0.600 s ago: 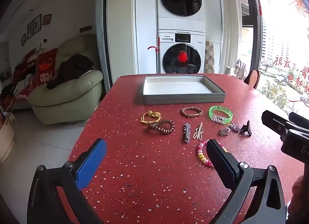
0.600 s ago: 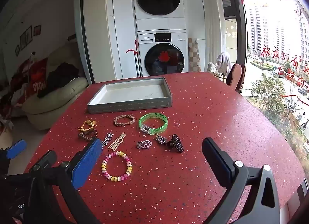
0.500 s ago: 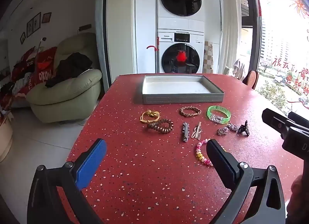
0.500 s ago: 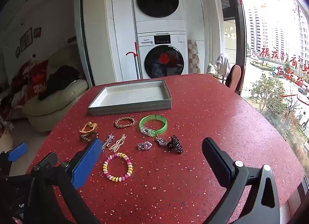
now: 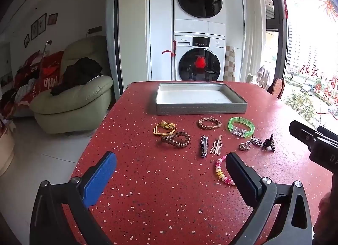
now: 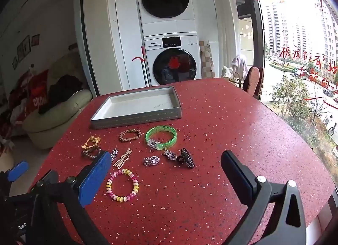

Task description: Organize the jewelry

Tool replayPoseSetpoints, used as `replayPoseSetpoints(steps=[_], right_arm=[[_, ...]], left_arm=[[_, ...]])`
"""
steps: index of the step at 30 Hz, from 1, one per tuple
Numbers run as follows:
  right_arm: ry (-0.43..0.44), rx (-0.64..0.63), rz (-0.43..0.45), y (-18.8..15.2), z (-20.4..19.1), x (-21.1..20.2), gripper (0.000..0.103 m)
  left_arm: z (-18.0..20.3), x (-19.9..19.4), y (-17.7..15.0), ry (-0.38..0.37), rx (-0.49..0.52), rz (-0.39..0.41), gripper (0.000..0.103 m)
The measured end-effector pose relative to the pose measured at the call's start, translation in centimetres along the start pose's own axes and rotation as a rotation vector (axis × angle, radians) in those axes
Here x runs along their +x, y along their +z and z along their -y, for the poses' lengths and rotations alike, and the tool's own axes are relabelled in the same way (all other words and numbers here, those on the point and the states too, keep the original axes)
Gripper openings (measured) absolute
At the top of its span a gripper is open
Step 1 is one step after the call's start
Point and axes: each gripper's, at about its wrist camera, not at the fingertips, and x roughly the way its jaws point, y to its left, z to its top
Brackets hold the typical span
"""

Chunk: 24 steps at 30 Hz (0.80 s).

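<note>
Since the earlier frames we had barely drifted, both left tongs [image 5: 171, 169] and right tongs [image 6: 166, 166] gaping wide and empty above the jewelry [image 6: 122, 184] lying on the counter [image 6: 232, 131] before the tray [image 6: 137, 116].

The table [image 5: 169, 192] has a glossy red top with pale speckles, like terrazzo. The tray [image 5: 200, 109] has matt grey walls with a stitched seam and a smooth white floor. The green bangle [image 6: 161, 136] is translucent, shiny plastic. The beaded bracelet [image 6: 122, 184] carries glossy pink and yellow beads. The braided bracelet [image 5: 209, 123] looks like matt brown cord. The spiked clip [image 5: 203, 146] is bright metal. The armchair [image 5: 74, 101] looks like smooth pale-green leather.
</note>
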Motion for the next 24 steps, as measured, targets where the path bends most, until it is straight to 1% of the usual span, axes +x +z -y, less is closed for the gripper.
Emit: replayPoseSetpoints(steps=[2, 3, 5, 16, 24], right_arm=[[0.0, -0.004, -0.001, 0.0, 0.0, 0.1, 0.103], [0.0, -0.009, -0.002, -0.1, -0.1, 0.0, 0.103], [-0.005, -0.019, -0.002, -0.2, -0.4, -0.1, 0.103], [0.006, -0.039, -0.008, 0.0, -0.8, -0.4, 0.103], [0.006, -0.043, -0.014, 0.0, -0.9, -0.3, 0.103]], left_arm=[[-0.2, -0.1, 0.1, -0.004, -0.009, 0.002, 0.103], [-0.1, 0.8, -0.2, -0.005, -0.011, -0.001, 0.103], [-0.1, 1.0, -0.3, -0.006, -0.009, -0.003, 0.103], [-0.4, 0.6, -0.8, -0.002, -0.011, -0.002, 0.103], [-0.3, 0.5, -0.4, 0.002, -0.018, -0.004, 0.103]])
